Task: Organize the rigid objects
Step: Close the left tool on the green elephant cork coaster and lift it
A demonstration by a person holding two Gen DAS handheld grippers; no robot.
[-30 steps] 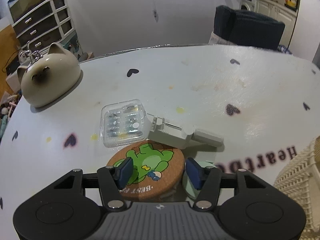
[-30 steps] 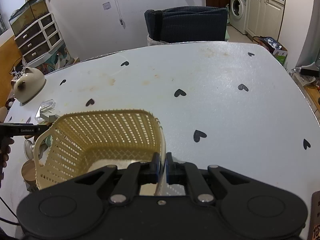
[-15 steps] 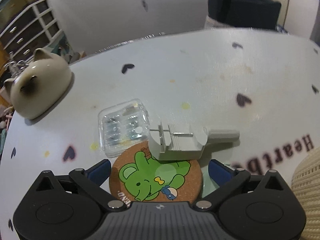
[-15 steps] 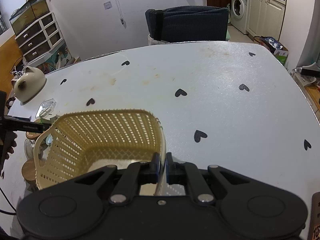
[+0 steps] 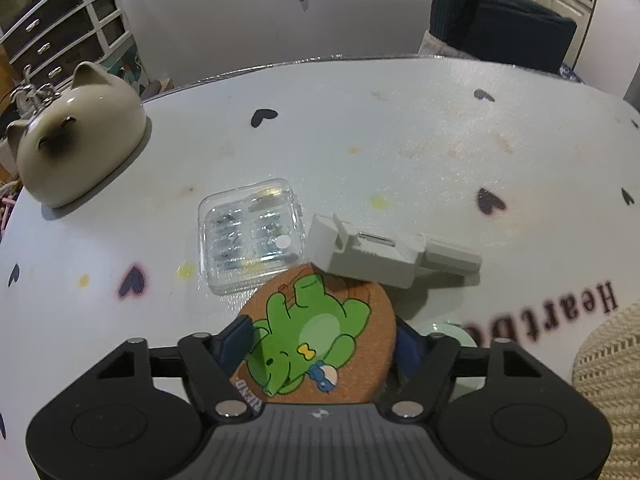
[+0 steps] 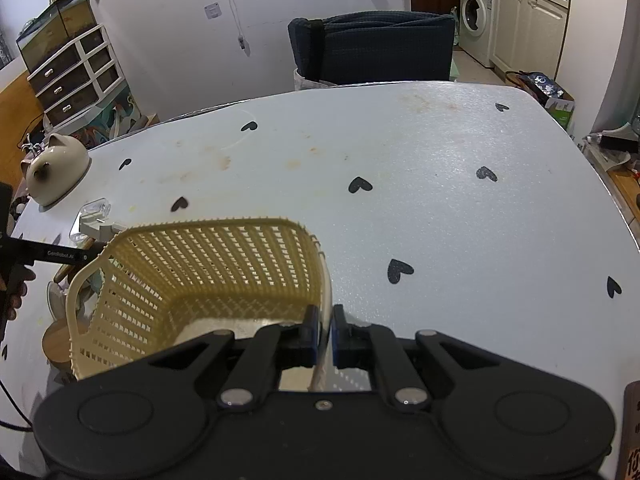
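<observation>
Since prev. frame: L gripper (image 5: pixel 320 340) jaws went from spread wide either side of the cork coaster (image 5: pixel 320 332) to closing in on it; blue pads now flank the coaster's edges, contact looks made on both sides but can't fully confirm on the R pad (half hidden). Coaster now tilted, far edge tucked under the grey plastic tool (image 5: pixel 384 252). R side unchanged.

Coaster: round, cork, green cartoon animal print, lying on white heart-print table (image 5: pixel 400 140), between L jaws.

Containers:
- Clear plastic case (image 5: pixel 250 236), lid shut, just beside the coaster's far-left edge, touching the grey tool's left end. Inside: small metallic bits in compartments; can't tell what they are.
- Yellow lattice basket (image 6: pixel 208 276), open top, upright on the table. Nothing seen inside on the visible floor/walls. R gripper (image 6: pixel 322 330) pinched narrow on its near-right rim, rim wall betw. the pads.
- Pale green dish (image 5: pixel 448 332), partly hidden behind the L gripper's R finger; contents not visible.

Other: cat-shaped ceramic piece (image 5: pixel 80 136) at far-left table edge, well apart from the rest. Person's hand (image 6: pixel 16 292) on the L gripper handle, seen at left edge of R wrist view.
</observation>
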